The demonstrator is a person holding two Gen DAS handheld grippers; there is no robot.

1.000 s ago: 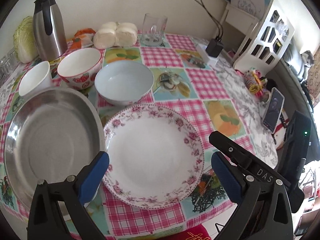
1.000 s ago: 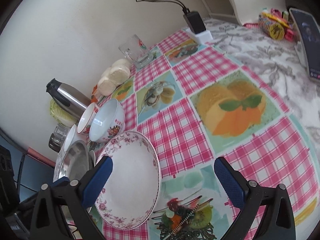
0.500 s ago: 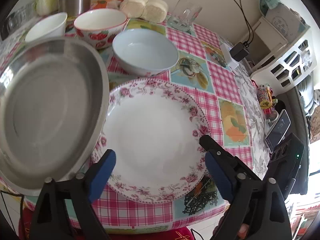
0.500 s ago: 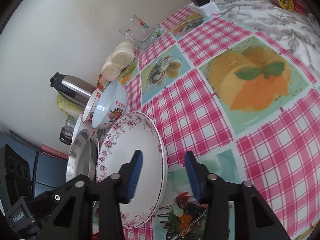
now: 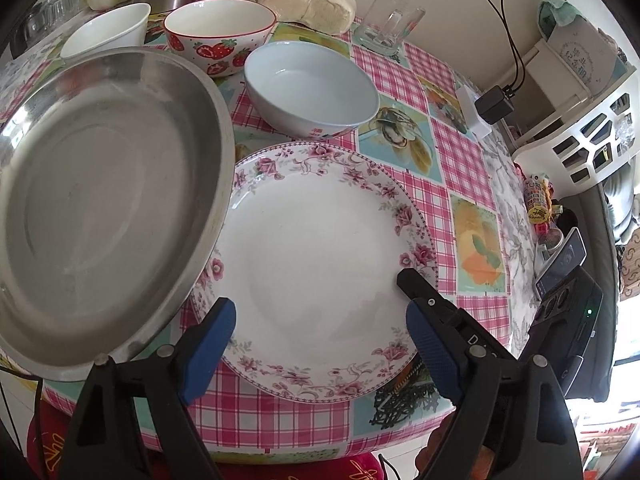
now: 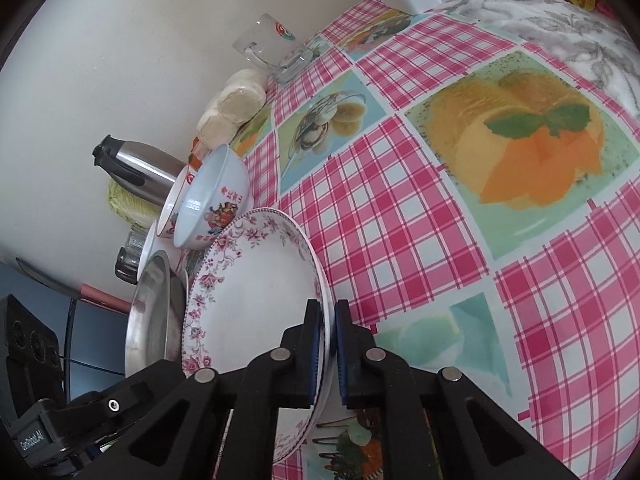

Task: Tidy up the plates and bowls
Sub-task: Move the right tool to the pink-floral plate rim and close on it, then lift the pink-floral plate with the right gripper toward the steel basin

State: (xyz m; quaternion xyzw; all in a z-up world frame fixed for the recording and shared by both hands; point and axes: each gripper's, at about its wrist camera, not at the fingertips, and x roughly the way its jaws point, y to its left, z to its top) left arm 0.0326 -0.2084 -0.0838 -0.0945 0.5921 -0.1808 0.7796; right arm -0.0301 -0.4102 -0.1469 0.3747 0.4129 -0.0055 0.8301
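On the checked tablecloth, the floral plate lies flat, face up, its rim pinched by the right gripper.

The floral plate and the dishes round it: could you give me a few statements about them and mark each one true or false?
1. The right gripper is clamped on the rim of the floral plate. True.
2. The left gripper also grips the plate. False: its jaws stand wide open over it, touching nothing.
3. The steel pan overlaps the plate's left edge. True.
4. The pale blue bowl sits on the plate. False: it stands on the tablecloth behind the plate.
5. The strawberry bowl holds food. False: it looks empty.
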